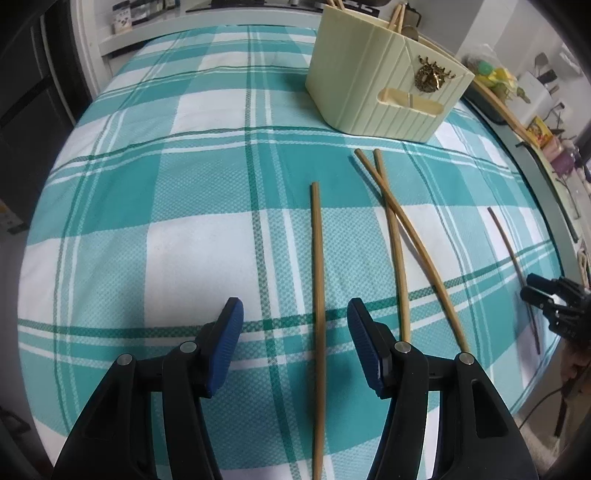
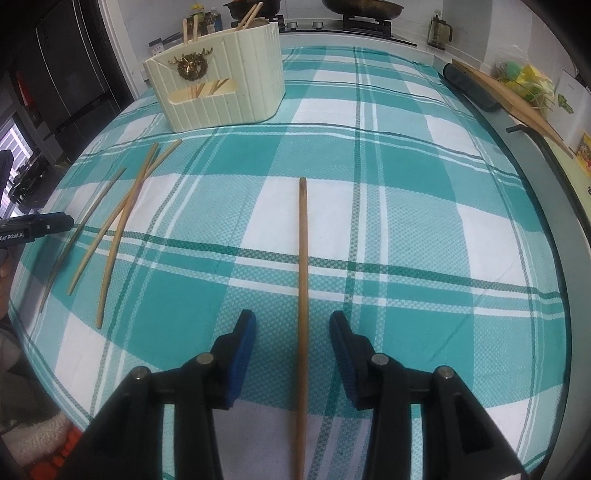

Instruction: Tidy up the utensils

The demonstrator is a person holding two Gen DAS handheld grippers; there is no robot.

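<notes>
A cream utensil holder [image 1: 369,85] [image 2: 218,85] with several chopsticks in it stands at the far side of the checked teal cloth [image 1: 184,221] [image 2: 406,221]. My left gripper [image 1: 295,321] is open and straddles a tan chopstick [image 1: 317,295] that lies on the cloth; the pads [image 1: 229,332] do not touch it. Two crossed chopsticks [image 1: 395,240] [image 2: 122,221] lie just right of it. My right gripper [image 2: 293,332] is open too, with a darker brown chopstick [image 2: 303,277] [image 1: 509,251] lying free between its jaws. In each view the other gripper shows at the edge [image 2: 33,225] [image 1: 554,306].
The table's rounded edge [image 2: 554,229] runs along the right, with a counter of small items and a wooden board [image 2: 517,107] beyond it. A stove with pans [image 2: 362,11] is behind the table. Dark cabinets [image 2: 66,74] stand to the left.
</notes>
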